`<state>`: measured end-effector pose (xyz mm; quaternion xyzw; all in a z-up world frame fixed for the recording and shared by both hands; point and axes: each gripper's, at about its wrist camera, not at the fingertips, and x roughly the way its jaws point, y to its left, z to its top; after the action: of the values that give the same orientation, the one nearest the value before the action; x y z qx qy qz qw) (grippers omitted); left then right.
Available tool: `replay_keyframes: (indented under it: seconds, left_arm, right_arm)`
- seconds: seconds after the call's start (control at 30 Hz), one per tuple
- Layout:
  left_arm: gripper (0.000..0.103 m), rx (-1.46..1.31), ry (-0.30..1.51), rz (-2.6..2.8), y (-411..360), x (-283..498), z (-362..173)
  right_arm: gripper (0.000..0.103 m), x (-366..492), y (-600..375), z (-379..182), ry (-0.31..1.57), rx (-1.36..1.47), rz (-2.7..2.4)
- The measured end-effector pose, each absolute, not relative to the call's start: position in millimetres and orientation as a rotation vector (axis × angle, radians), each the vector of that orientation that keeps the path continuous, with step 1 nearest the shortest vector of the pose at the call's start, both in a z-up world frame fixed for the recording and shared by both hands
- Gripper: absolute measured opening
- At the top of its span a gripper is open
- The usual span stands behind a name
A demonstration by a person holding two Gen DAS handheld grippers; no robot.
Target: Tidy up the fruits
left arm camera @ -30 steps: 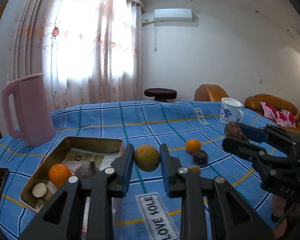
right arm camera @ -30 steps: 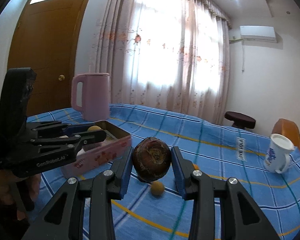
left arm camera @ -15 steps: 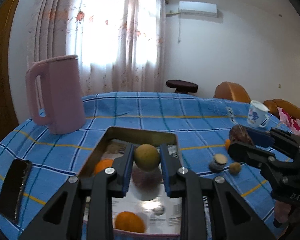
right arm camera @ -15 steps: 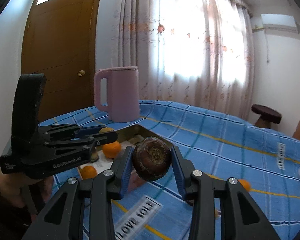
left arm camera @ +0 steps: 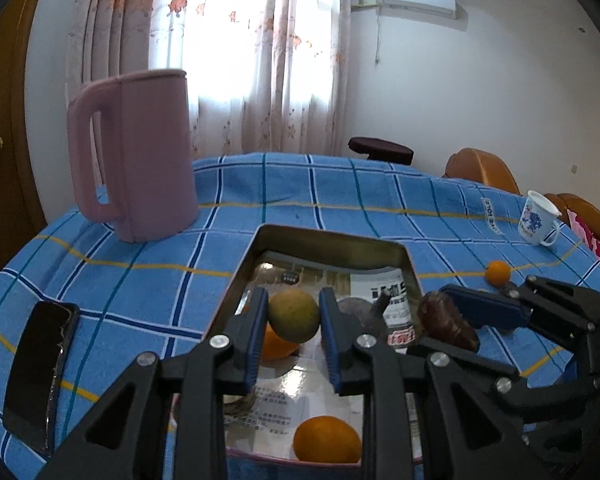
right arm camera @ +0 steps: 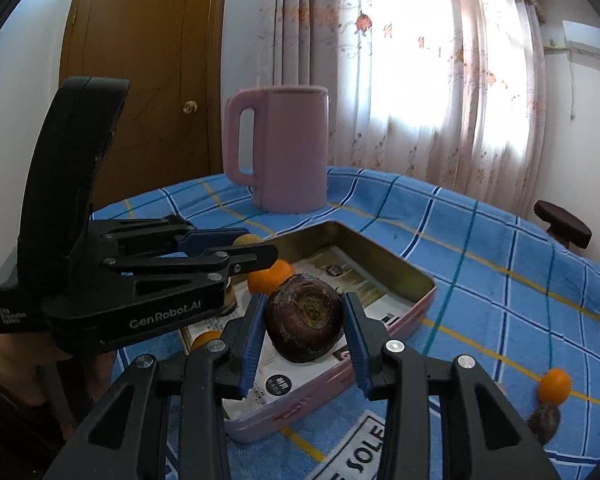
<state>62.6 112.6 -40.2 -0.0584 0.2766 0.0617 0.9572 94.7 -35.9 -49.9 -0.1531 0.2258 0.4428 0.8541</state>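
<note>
My left gripper (left arm camera: pixel 293 322) is shut on a yellow-green round fruit (left arm camera: pixel 294 315) and holds it above the open metal tin (left arm camera: pixel 332 240). My right gripper (right arm camera: pixel 304 330) is shut on a dark brown round fruit (right arm camera: pixel 303 329), also over the tin (right arm camera: pixel 388 264); it shows in the left wrist view (left arm camera: pixel 446 322). The tin holds oranges (left arm camera: pixel 326 438) (right arm camera: pixel 270 276) and a dark fruit on printed paper. An orange (right arm camera: pixel 555 386) and a dark fruit (right arm camera: pixel 544 420) lie on the blue checked cloth to the right.
A pink jug (left arm camera: pixel 134 152) stands behind the tin on the left. A black phone (left arm camera: pixel 40 372) lies at the left edge of the table. A white mug (left arm camera: pixel 537 218) stands far right. A stool and sofa stand beyond the table.
Both grippers have carried their fruits leftward from the loose fruits to above the tin. The tin and jug now appear closer and more central.
</note>
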Motion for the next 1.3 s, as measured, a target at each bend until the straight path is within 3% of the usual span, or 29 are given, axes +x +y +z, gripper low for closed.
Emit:
replay_keyframes:
  seconds: [0.8, 0.83, 0.87, 0.9, 0.97, 1.3]
  left_arm:
    - [0.030, -0.121, 0.653, 0.101, 116, 77, -56]
    - [0.032, -0.120, 0.650, 0.103, 115, 76, -56]
    - [0.042, -0.118, 0.646, 0.107, 115, 75, -55]
    - [0.061, -0.114, 0.638, 0.119, 115, 74, -54]
    - [0.080, -0.107, 0.607, 0.150, 115, 69, -51]
    - [0.089, -0.126, 0.511, 0.138, 105, 55, -31]
  right_arm:
    - [0.042, 105, -11, -69, 0.609, -0.406, 0.933]
    - [0.043, 104, -10, -69, 0.607, -0.414, 0.937]
    - [0.049, 103, -9, -70, 0.604, -0.422, 0.936]
    - [0.057, 101, -8, -70, 0.597, -0.430, 0.936]
    - [0.068, 97, -9, -68, 0.569, -0.439, 0.922]
    - [0.068, 99, -50, -49, 0.505, -0.325, 0.858]
